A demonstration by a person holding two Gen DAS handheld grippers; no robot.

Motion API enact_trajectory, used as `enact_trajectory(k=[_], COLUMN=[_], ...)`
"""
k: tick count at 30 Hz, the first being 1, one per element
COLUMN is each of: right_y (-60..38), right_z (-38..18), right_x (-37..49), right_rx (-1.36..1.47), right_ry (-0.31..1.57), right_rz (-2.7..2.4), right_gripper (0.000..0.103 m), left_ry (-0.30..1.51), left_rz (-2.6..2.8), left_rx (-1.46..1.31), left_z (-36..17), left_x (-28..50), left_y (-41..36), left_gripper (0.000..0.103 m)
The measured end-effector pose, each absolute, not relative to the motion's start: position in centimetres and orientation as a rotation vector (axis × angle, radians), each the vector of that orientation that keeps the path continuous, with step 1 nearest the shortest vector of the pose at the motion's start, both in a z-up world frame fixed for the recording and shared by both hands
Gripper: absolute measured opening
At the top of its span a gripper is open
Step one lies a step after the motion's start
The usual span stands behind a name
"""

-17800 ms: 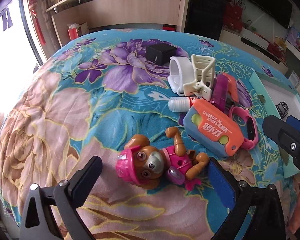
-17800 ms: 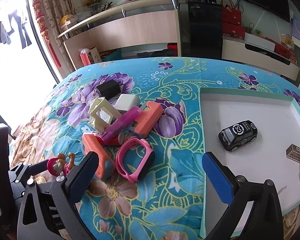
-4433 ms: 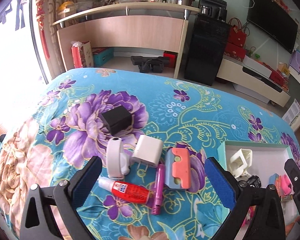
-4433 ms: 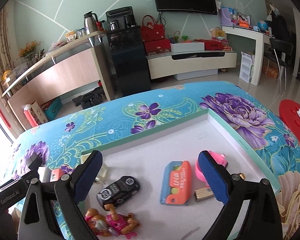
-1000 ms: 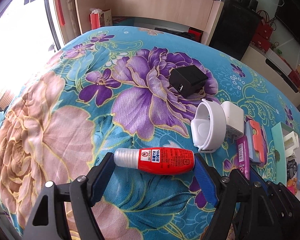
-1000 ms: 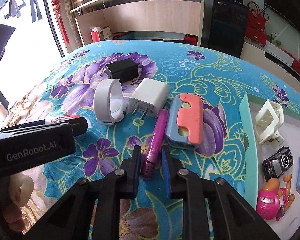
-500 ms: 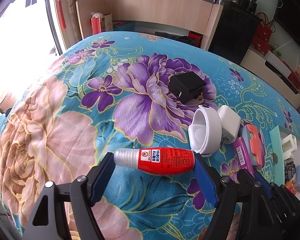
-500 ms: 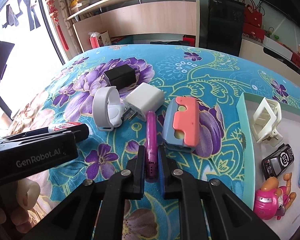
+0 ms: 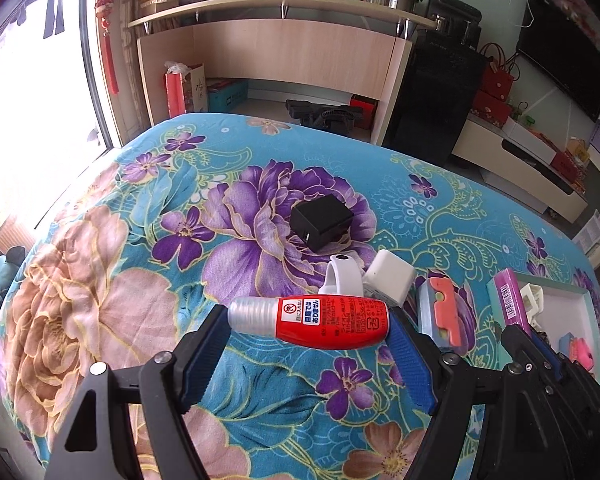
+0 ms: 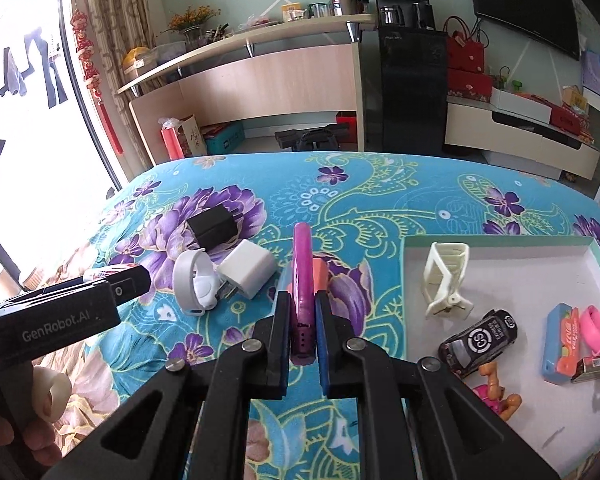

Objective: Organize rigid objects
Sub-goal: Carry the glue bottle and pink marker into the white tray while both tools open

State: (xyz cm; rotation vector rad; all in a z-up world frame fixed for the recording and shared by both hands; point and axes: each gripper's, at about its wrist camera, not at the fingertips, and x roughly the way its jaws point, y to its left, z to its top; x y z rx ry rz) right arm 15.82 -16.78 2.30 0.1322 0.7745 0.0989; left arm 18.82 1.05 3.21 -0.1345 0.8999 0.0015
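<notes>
Left gripper (image 9: 308, 344) clenched on red bottle (image 9: 320, 322), held crosswise above floral cloth (image 9: 100, 280), clear for carrying. Right gripper (image 10: 303, 338) clamped on pink bar (image 10: 303, 280), pointing forward, lifted. Tray (image 10: 500, 242) to right already holds sorted toys; likely destination for both.

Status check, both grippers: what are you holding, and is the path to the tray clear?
Left gripper shut on red glue bottle, lifted. Right gripper shut on purple stick. Tray right, half filled; nothing blocking it.
</notes>
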Motion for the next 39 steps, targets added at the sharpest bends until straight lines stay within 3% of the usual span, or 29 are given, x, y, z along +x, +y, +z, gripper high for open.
enact_trajectory(k=[22,39], right_y=[-32.6,-36.9], right_z=[3.8,1.9], right_x=[11.8,10.5], right_rx=[0.244,0.304], right_ry=[0.737,0.803], right_rz=[-0.290,-0.356], right_gripper=[0.011,0.011], left_ry=[0.829,0.816], left_rz=[-0.350,-0.485], left_rx=[0.140,0.169], left_z=[4.1,2.4], left_x=[16.6,16.5], left_y=[-17.4,-23.4], left_gripper=[0.081,0.081])
